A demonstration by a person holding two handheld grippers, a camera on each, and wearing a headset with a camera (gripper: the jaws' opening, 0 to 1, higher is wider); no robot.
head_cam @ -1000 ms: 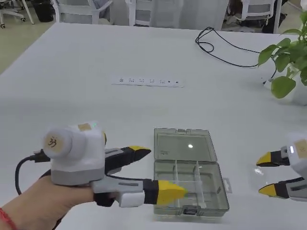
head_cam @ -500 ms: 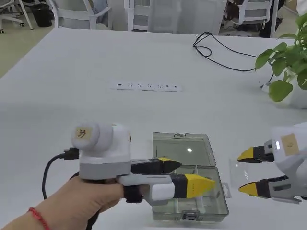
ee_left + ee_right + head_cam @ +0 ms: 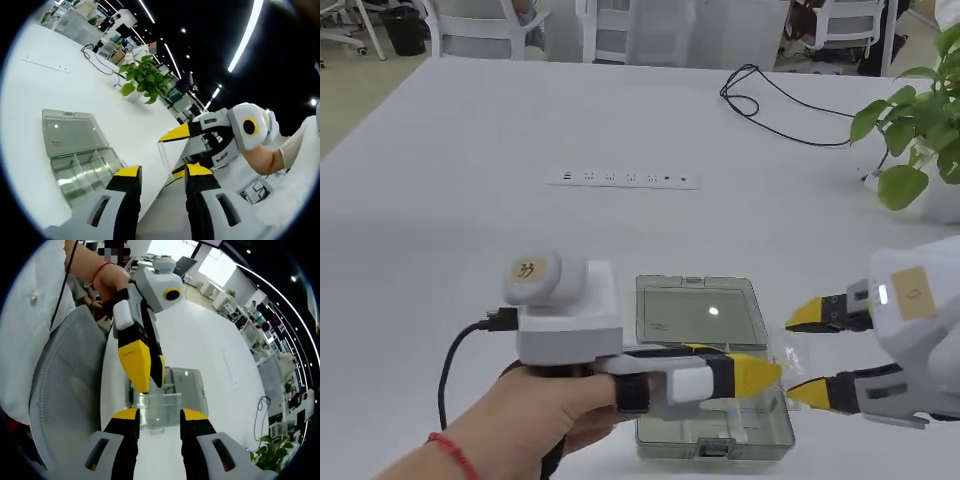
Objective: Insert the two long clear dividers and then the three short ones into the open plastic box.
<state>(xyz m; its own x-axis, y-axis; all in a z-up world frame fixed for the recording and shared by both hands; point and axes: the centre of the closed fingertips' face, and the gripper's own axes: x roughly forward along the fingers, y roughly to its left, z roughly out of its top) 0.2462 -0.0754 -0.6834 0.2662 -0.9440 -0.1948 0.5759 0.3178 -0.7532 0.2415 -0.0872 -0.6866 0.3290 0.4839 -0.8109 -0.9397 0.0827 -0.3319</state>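
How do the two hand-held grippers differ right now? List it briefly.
The left hand-held gripper carries nothing; the right hand-held gripper holds a clear divider between its jaws. The left reaches over the open plastic box; the right hangs beside it. Both have yellow tips.

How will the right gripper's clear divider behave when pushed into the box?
The clear divider looks thin, so probably light and slightly bendy. It spans the jaws of the right gripper end to end, so it may bow or pop out if squeezed. Glossy plastic, likely slippery.
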